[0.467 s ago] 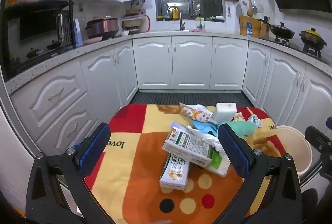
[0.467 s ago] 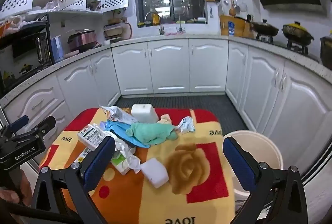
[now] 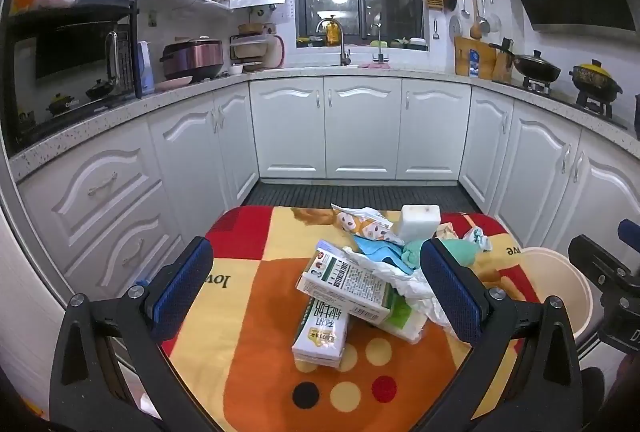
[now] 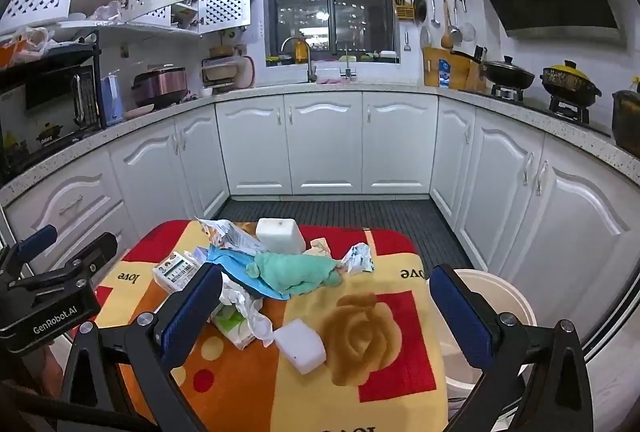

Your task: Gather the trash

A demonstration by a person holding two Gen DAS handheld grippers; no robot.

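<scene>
1. trash: a loose heap sits on the patterned cloth covering the small surface, mostly toward its far and left part in the right wrist view; a pale bin stands just beside the surface's right edge, low down.
2. the printed carton lies tilted across a flat tissue pack below it. it looks light and stiff enough to pinch across its short faces, though an empty one may crush in.
3. the tissue pack is soft and probably slippery in its film; a grip across its narrow width seems safest.
4. the crumpled white paper and the small paper ball are feather-light and springy; they should be taken by the bulk, not by an edge.
5. the green cloth lies on a blue sheet, limp; pinching a bunched fold on top should lift it, and the sheet may drag along.
6. the white foam block lies alone near the front, light and squashy, easy to span across its flat sides.
7. the white tub at the far edge looks rigid and smooth; the snack wrapper beside it is thin and crinkly.
8. the left tool has its jaws wide apart, nothing between the pads, aimed at the carton.
9. the right tool is likewise spread wide and empty, above the front of the surface.
</scene>
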